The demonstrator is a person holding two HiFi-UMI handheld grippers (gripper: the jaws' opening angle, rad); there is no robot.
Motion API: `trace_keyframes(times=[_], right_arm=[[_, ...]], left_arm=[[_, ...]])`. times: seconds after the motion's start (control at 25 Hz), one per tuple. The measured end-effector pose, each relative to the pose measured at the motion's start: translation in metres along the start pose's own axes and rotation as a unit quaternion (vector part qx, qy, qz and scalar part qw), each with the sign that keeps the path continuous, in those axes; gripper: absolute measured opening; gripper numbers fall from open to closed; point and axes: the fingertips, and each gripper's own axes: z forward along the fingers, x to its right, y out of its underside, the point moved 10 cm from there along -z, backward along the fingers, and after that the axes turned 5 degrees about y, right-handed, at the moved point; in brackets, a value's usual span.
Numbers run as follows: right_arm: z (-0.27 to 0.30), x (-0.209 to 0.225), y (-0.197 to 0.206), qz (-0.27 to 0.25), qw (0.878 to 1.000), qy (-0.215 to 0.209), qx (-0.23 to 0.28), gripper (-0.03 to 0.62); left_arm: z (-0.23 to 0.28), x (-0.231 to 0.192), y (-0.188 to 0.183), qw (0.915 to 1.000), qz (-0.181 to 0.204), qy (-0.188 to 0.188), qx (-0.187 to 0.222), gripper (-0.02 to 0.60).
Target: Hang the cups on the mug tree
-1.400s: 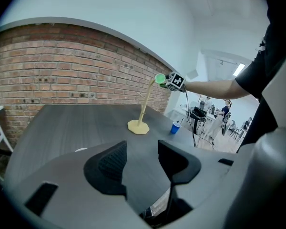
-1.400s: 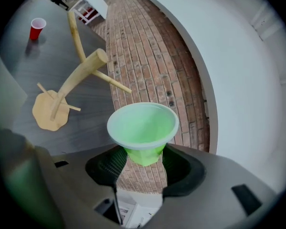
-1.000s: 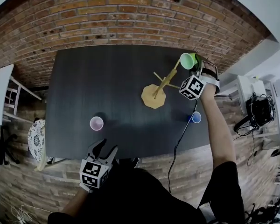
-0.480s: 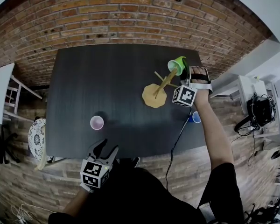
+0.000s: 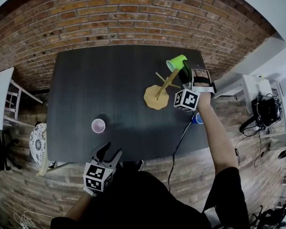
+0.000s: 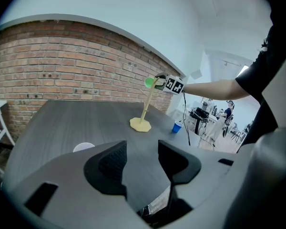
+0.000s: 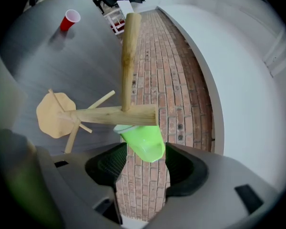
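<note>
Holding the green cup [image 7: 143,140] by its closed bottom end, the right gripper [image 7: 145,149] has its jaws wide apart and pressed on the two sides of the cup. The cup is in the air at the top of the mug tree [image 5: 157,95], which stands on the far right part of the table [image 5: 109,75]. From the gripper the cup lies to the far left. Its long axis is tilted, with the mouth turned away from the gripper and against the upper end of the wooden trunk. I cannot tell if a peg is already inside the mouth, because the trunk hides it. In my judgement the coming move is to push the cup along this axis until it rests on the wood, and only then to release. The right hand is clearly the nearer one. The left gripper [image 6: 141,146] waits at the near left edge of the table, well apart from the tree, jaws apart with nothing between them. A pink cup [image 5: 98,126] stands on the near left of the table and a blue cup [image 5: 197,119] at the near right edge. The table top is dark, flat and matte. A brick wall [image 5: 133,18] is behind it, a cable [image 5: 180,144] hangs over the near right edge, and a desk [image 5: 250,92] with equipment stands to the right.
</note>
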Motion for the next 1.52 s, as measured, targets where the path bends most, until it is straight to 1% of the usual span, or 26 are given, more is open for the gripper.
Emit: trace_keyframes(times=[0.08,0.24,0.32,0.36,0.44,0.56,0.64,0.68,0.72,0.8,0.88,1.04,1.12,1.2,1.32,1.4,1.44,1.48,1.52], right_arm=[[-0.005,0.001,0.000,0.010,1.000,0.004,-0.001,0.256],[-0.023,0.004,0.005,0.057,0.998,0.016,-0.009,0.256],[-0.035,0.006,0.008,0.090,0.996,0.021,-0.014,0.256],[-0.042,0.007,0.010,0.115,0.993,0.022,-0.017,0.256],[-0.057,0.009,0.018,0.181,0.983,0.019,-0.024,0.256],[-0.082,0.004,0.033,0.286,0.957,-0.001,-0.037,0.256],[-0.101,0.000,0.039,0.351,0.935,-0.024,-0.046,0.256],[-0.110,-0.003,0.038,0.388,0.919,-0.040,-0.051,0.256],[-0.119,-0.004,0.036,0.428,0.900,-0.060,-0.055,0.255],[-0.135,-0.007,0.028,0.507,0.856,-0.093,-0.051,0.255],[-0.153,-0.010,0.021,0.566,0.817,-0.108,-0.040,0.245],[-0.194,-0.024,0.017,0.652,0.748,-0.120,-0.037,0.213],[-0.211,-0.034,0.014,0.684,0.718,-0.125,-0.042,0.199],[-0.223,-0.044,0.006,0.705,0.696,-0.131,-0.044,0.184],[-0.239,-0.054,-0.013,0.727,0.670,-0.146,-0.036,0.156],[-0.250,-0.056,-0.026,0.741,0.651,-0.161,-0.016,0.127],[-0.256,-0.055,-0.032,0.747,0.644,-0.168,-0.001,0.116],[-0.261,-0.053,-0.037,0.750,0.638,-0.174,0.014,0.104],[-0.267,-0.052,-0.042,0.750,0.636,-0.179,0.026,0.091]], left_arm=[[0.000,0.000,0.000,1.0000,0.000,0.002,0.000,0.215],[0.003,0.004,0.000,0.9999,0.004,0.013,-0.003,0.215],[0.004,0.006,0.000,0.9998,0.009,0.018,-0.004,0.215],[0.004,0.006,0.000,0.9997,0.012,0.020,-0.004,0.215],[0.004,0.008,-0.002,0.9996,0.017,0.023,-0.005,0.215],[0.004,0.011,-0.003,0.9994,0.022,0.027,-0.005,0.215],[0.005,0.013,-0.001,0.9993,0.023,0.030,-0.003,0.215],[0.005,0.014,0.000,0.9992,0.022,0.032,-0.003,0.215],[0.006,0.015,0.000,0.9991,0.021,0.036,-0.004,0.215],[0.006,0.017,0.000,0.9989,0.018,0.043,-0.005,0.215],[0.006,0.020,-0.004,0.9987,0.019,0.048,-0.001,0.215],[0.003,0.023,-0.015,0.9984,0.030,0.045,0.019,0.215],[0.001,0.024,-0.019,0.9979,0.043,0.039,0.028,0.215],[-0.002,0.026,-0.023,0.9976,0.048,0.037,0.033,0.215],[-0.006,0.031,-0.028,0.9973,0.044,0.040,0.044,0.215],[-0.009,0.036,-0.031,0.9966,0.049,0.039,0.054,0.213],[-0.011,0.039,-0.034,0.9958,0.054,0.039,0.062,0.203],[-0.014,0.041,-0.036,0.9948,0.060,0.039,0.072,0.169],[-0.016,0.043,-0.038,0.9937,0.065,0.041,0.082,0.108]])
